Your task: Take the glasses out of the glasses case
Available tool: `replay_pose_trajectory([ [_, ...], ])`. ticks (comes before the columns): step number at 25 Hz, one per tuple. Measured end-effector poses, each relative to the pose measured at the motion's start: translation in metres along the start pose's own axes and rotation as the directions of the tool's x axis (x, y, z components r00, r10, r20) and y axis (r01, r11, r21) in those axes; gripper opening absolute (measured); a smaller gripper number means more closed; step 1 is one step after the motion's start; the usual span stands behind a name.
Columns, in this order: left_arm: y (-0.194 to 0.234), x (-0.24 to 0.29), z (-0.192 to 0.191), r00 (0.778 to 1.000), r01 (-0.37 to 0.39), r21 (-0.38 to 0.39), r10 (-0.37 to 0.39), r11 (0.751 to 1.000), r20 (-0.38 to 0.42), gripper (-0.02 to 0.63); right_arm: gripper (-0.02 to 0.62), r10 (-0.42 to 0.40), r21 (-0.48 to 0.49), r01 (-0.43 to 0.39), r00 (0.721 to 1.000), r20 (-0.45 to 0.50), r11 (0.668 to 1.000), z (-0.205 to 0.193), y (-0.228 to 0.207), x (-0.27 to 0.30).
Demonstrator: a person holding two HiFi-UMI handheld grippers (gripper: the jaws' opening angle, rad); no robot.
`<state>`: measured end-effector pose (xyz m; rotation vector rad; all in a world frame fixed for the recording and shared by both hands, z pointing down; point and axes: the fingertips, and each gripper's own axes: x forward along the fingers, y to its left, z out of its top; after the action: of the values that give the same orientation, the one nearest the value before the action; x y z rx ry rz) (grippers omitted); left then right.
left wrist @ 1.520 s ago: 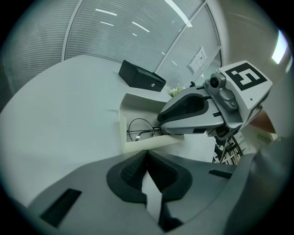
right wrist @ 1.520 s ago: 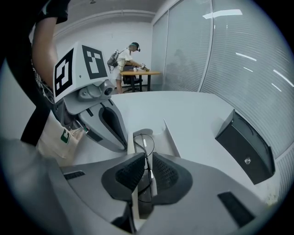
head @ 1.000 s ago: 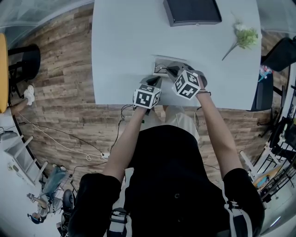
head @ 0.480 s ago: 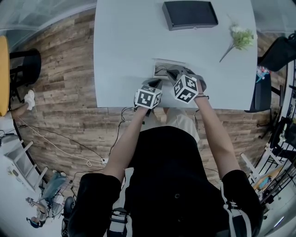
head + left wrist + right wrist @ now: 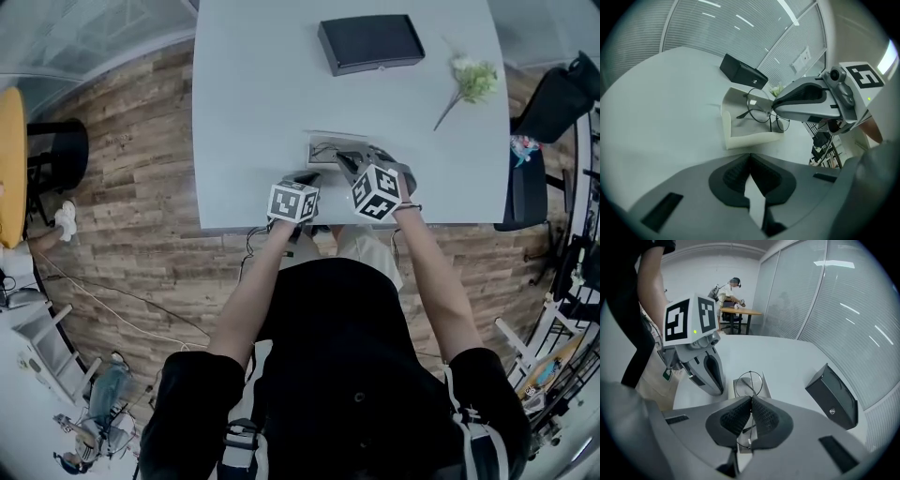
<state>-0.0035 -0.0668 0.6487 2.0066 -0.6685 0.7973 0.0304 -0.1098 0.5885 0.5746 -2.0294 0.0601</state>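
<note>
Head view, bottom of frame: operator's black shirt [image 5: 347,375], both forearms reaching up toward the near edge of a white table [image 5: 244,112].

Left gripper [image 5: 750,157]: jaws drawn together at the tips, nothing between the pads, bare tabletop showing through the gap lower down. In the head view it sat at the table's near edge, just left of centre, marker cube facing up. It stood just short of the case and was not touching it.

Right gripper [image 5: 751,401]: jaws pinched tight on the thin wire frame of the glasses [image 5: 750,382]. One round lens stood up just past the jaw tips.

Glasses case [image 5: 752,138]: off-white, open, lying flat on the table at frame centre in the head view, directly beyond both grippers. In the left gripper view the glasses hung over its right-hand side, lenses above the rim, with one temple slanting down into the tray. Whether that temple touched the case floor could not be told.

Farther up the table, well apart from the case: a black box [image 5: 370,43], upper centre. A flower sprig [image 5: 473,80] lay at upper right, near the table's far corner.

Beyond the table: wood-plank floor [image 5: 122,187] on the left, and glass walls with blinds [image 5: 825,310] in the right gripper view.
</note>
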Motion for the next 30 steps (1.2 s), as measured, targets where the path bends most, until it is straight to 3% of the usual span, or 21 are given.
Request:
replay_pose_trajectory([
  [5, 0.005, -0.020, -0.005, 0.999, 0.005, -0.045, -0.004, 0.999, 0.033, 0.023, 0.026, -0.057, -0.008, 0.057, 0.997, 0.047, 0.998, 0.011, 0.000, -0.023],
  [11, -0.009, -0.055, 0.025, 0.990, 0.009, 0.007, -0.010, 1.000, 0.140, 0.023, 0.026, -0.128, -0.006, 0.129, 0.985, 0.119, 0.992, 0.032, 0.003, -0.056],
  [15, -0.020, -0.079, 0.056, 0.972, 0.025, 0.035, -0.032, 0.999, 0.234, 0.023, 0.025, -0.212, 0.033, 0.209, 0.958, 0.193, 0.977, 0.053, -0.008, -0.082],
  [19, -0.034, -0.112, 0.086, 0.944, 0.025, 0.085, -0.051, 0.996, 0.327, 0.023, 0.025, -0.305, 0.140, 0.276, 0.911, 0.279, 0.951, 0.076, -0.025, -0.114],
  [23, -0.047, -0.150, 0.114, 0.902, 0.007, 0.138, -0.066, 0.990, 0.427, 0.023, 0.023, -0.380, 0.258, 0.300, 0.852, 0.360, 0.918, 0.096, -0.037, -0.150],
  [30, -0.075, -0.202, 0.159, 0.821, -0.022, 0.233, -0.115, 0.972, 0.560, 0.023, 0.023, -0.445, 0.475, 0.195, 0.745, 0.497, 0.858, 0.112, -0.056, -0.207],
])
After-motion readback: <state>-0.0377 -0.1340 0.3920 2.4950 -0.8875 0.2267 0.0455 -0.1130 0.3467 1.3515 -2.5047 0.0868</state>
